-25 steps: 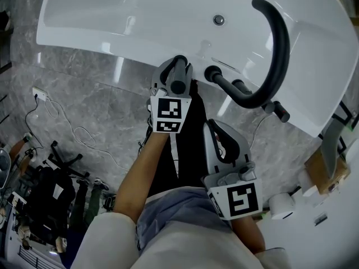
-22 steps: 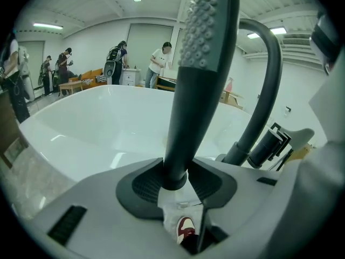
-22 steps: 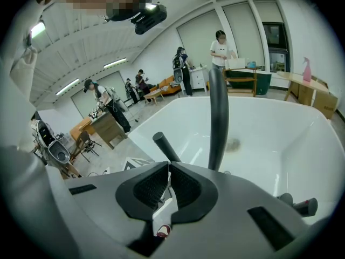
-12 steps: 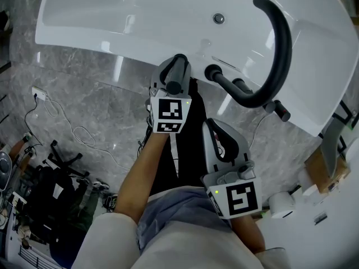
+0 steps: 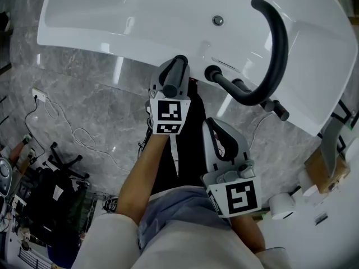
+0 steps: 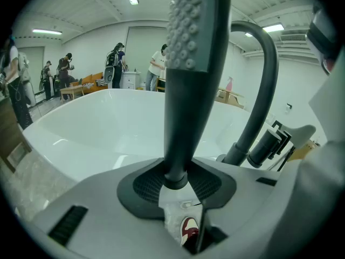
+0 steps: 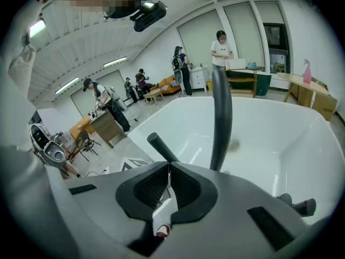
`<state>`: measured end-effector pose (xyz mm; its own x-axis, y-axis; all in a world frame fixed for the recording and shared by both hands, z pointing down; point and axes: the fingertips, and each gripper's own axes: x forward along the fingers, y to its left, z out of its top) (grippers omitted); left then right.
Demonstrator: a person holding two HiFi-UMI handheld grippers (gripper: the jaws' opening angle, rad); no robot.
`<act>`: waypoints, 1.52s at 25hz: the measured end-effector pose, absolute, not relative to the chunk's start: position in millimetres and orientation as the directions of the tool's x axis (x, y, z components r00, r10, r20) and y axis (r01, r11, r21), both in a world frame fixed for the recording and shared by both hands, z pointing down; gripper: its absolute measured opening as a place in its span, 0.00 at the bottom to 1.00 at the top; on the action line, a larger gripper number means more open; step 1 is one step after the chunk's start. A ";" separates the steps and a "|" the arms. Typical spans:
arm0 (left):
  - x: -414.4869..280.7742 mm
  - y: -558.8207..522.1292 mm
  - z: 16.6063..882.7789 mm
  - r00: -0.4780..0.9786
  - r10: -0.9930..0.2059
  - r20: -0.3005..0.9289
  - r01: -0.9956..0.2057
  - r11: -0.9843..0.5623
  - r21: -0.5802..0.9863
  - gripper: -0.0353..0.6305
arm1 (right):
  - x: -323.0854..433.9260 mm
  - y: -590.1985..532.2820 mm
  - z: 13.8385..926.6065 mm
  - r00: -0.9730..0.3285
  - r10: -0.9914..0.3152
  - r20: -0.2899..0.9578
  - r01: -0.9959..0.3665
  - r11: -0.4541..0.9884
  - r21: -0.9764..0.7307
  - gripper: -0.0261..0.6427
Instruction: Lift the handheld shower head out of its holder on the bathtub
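A dark handheld shower head [image 5: 170, 86] stands at the near rim of the white bathtub [image 5: 112, 15]. My left gripper [image 5: 176, 70] is shut on its handle. In the left gripper view the handle [image 6: 188, 90] rises between the pads of my left gripper [image 6: 176, 182], with its studded face at the top. The jaws hide the holder below. My right gripper [image 5: 216, 129] hangs back from the tub. Its pads meet with nothing between them [image 7: 168, 171]. From the right gripper view the shower head [image 7: 161, 147] shows ahead on the left.
A black curved spout [image 5: 275, 43] arches over the tub beside a black knob [image 5: 213, 73] and a side handle [image 5: 280, 112]. The floor is grey marble [image 5: 84, 100] with cables and black bags at the left. People stand far behind the tub.
Both hands keep their places. The left jaws look slightly closer around the shower head's handle.
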<state>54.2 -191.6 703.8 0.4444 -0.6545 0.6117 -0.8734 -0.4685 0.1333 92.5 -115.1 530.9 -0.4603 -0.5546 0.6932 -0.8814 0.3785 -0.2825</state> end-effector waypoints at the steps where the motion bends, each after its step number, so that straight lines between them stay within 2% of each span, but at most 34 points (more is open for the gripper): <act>1: 54.0 -191.4 703.1 0.446 -0.654 0.611 -0.873 -0.469 0.135 0.26 | 91.6 -115.2 530.1 -0.461 -0.555 0.692 -0.881 0.380 -0.283 0.07; 38: 50.2 -182.7 628.8 0.502 -0.625 0.598 -0.838 -0.524 0.155 0.26 | 74.7 -126.9 465.3 -0.444 -0.637 0.630 -0.889 0.404 -0.217 0.07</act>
<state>50.2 -182.7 628.8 0.5019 -0.6254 0.5975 -0.8376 -0.5237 0.1555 74.7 -126.9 465.3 -0.4435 -0.6374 0.6301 -0.8887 0.4039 -0.2170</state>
